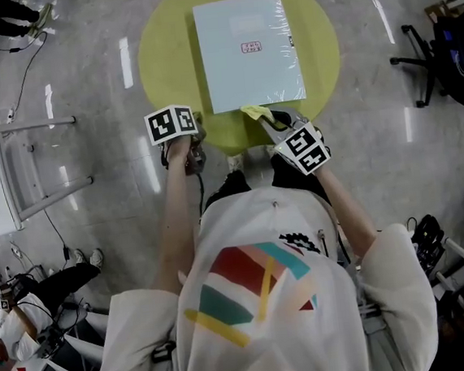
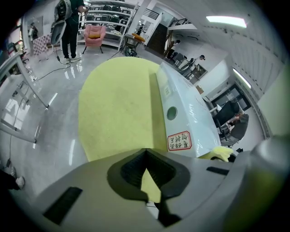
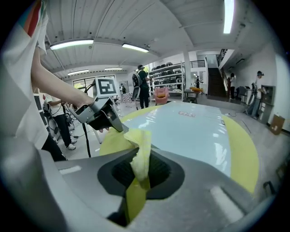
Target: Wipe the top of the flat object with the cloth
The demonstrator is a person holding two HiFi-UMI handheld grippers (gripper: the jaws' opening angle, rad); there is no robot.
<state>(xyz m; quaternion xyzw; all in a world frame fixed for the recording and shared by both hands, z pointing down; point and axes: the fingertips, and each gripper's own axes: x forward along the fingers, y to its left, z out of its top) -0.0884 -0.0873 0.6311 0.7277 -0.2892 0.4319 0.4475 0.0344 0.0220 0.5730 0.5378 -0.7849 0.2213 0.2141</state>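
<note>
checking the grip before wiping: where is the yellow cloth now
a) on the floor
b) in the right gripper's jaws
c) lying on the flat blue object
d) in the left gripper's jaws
b: the yellow cloth sits pinched between the jaws of the right gripper.

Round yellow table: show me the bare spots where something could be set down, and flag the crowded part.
Widest bare patch: the table left of the blue flat object, out to the left rim. A narrower strip runs between its right edge and the right rim. The near edge is crowded: shut left tongs and right tongs gripping the cloth.
</note>
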